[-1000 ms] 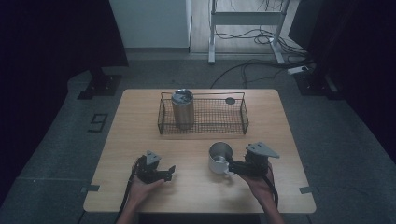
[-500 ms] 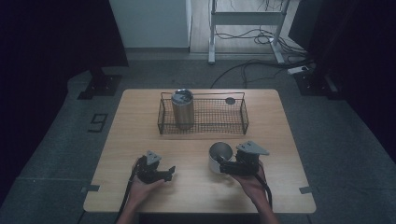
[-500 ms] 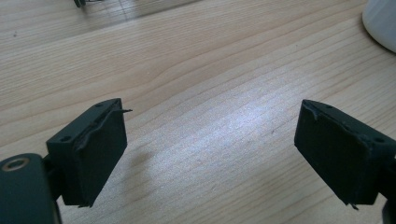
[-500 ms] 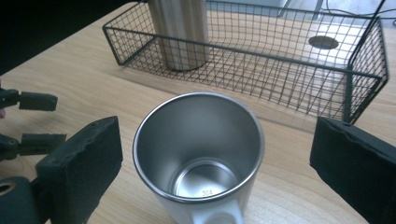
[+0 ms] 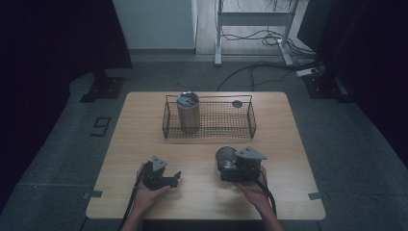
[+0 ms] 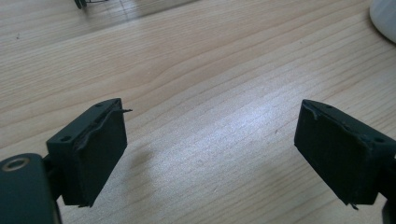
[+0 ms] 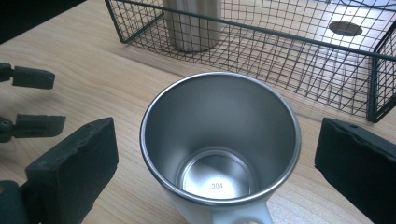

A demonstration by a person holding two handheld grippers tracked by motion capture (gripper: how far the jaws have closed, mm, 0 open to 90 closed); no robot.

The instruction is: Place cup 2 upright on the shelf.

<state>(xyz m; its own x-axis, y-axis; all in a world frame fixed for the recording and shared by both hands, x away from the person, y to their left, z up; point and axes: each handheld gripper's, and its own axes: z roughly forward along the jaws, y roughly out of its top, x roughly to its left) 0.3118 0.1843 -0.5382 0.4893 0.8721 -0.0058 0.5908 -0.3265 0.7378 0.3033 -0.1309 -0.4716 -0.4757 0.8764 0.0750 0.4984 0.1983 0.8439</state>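
Wood table [image 5: 144,144] — steel mug [image 7: 219,140] btwn open right tool [image 7: 217,163] jaws

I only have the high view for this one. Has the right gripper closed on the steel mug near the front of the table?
Observer: No. In the right gripper view, the right gripper has its jaws apart on either side of the white-walled steel mug, with a gap on each side.
Operator: Anything inside the mug?
Observer: It is empty; the bare steel bottom shows.
Operator: And the left gripper?
Observer: The left gripper is open over the light wooden table, with nothing between its jaws.
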